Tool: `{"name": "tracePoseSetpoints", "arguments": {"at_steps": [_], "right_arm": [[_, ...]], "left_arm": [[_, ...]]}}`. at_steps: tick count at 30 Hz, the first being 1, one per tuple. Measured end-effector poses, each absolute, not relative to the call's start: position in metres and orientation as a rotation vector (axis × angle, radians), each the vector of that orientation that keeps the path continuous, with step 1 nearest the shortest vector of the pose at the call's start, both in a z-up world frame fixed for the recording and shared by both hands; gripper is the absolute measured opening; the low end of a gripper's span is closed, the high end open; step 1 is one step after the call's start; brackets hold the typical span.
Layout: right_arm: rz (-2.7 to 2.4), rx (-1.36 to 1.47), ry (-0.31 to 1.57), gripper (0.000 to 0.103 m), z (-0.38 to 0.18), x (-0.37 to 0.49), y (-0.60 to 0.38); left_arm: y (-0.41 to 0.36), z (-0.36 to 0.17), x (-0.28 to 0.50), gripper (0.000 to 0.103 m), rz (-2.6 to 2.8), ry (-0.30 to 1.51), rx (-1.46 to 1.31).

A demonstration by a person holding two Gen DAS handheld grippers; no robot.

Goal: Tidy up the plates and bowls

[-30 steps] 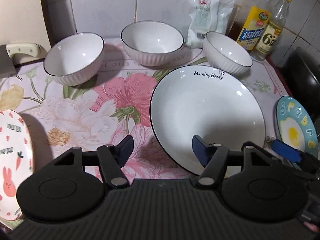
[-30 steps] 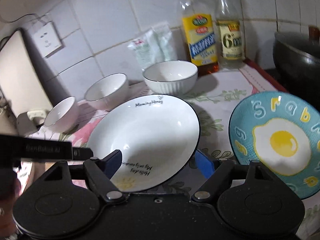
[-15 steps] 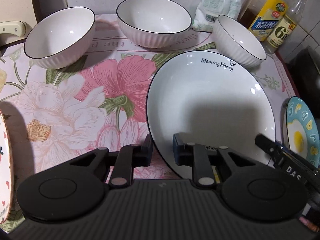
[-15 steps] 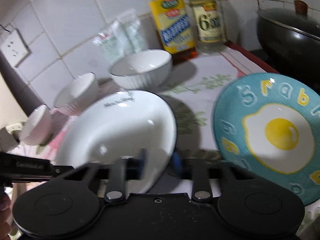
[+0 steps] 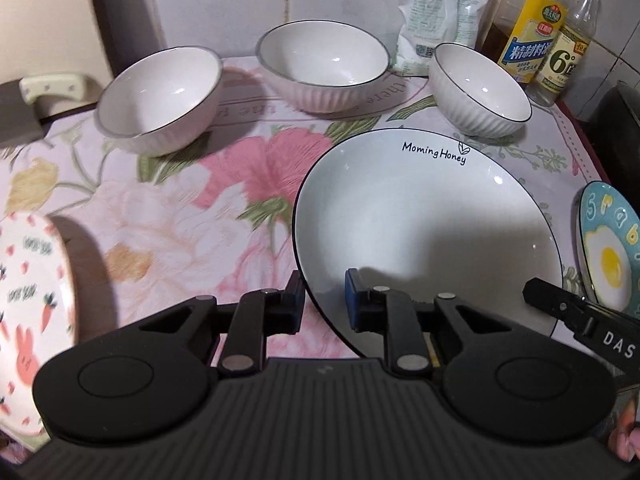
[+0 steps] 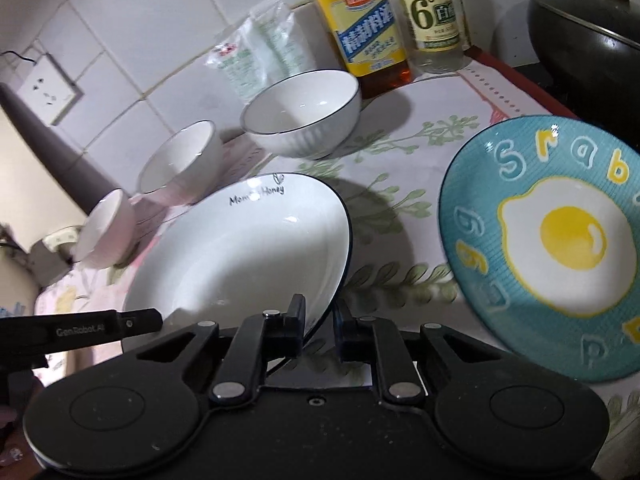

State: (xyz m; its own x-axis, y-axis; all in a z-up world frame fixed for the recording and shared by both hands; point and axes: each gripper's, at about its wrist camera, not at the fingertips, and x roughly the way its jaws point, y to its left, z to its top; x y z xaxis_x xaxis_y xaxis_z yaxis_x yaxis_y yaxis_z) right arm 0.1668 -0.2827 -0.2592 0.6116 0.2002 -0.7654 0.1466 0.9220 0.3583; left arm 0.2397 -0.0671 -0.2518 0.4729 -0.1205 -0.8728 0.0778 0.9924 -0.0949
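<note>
White glazed ceramic, round, black-rimmed, lettered "Morning Honey": large plate (image 5: 424,216) lying on floral-cloth surface (image 5: 168,216), near rim passing between both sets of fingers. Left gripper (image 5: 325,300) clenching near-left rim; right gripper (image 6: 320,328) clenching near-right rim. Three ribbed white bowls (image 5: 324,66) standing behind; teal egg plate (image 6: 548,248) lying just beside.

The white plate (image 5: 432,216) and ribbed bowls (image 5: 324,66) are gleaming like glazed ceramic; the flowered cloth (image 5: 180,216) on the table is looking matt, the tongs (image 5: 323,302) dull black plastic.
</note>
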Motion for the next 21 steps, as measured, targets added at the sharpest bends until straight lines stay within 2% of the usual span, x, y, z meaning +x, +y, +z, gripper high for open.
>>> {"name": "tracePoseSetpoints", "arguments": {"at_steps": [12,21], "right_arm": [[0.146,0.353,0.931,0.019,-0.231,0.131,-0.238],[0.184,0.324,0.944,0.019,-0.237,0.119,-0.209]], "left_arm": [[-0.013,-0.226,0.17,0.019,-0.07,1.052,-0.074],[0.019,-0.241,0.149,0.019,-0.032,1.075,-0.149]]}}
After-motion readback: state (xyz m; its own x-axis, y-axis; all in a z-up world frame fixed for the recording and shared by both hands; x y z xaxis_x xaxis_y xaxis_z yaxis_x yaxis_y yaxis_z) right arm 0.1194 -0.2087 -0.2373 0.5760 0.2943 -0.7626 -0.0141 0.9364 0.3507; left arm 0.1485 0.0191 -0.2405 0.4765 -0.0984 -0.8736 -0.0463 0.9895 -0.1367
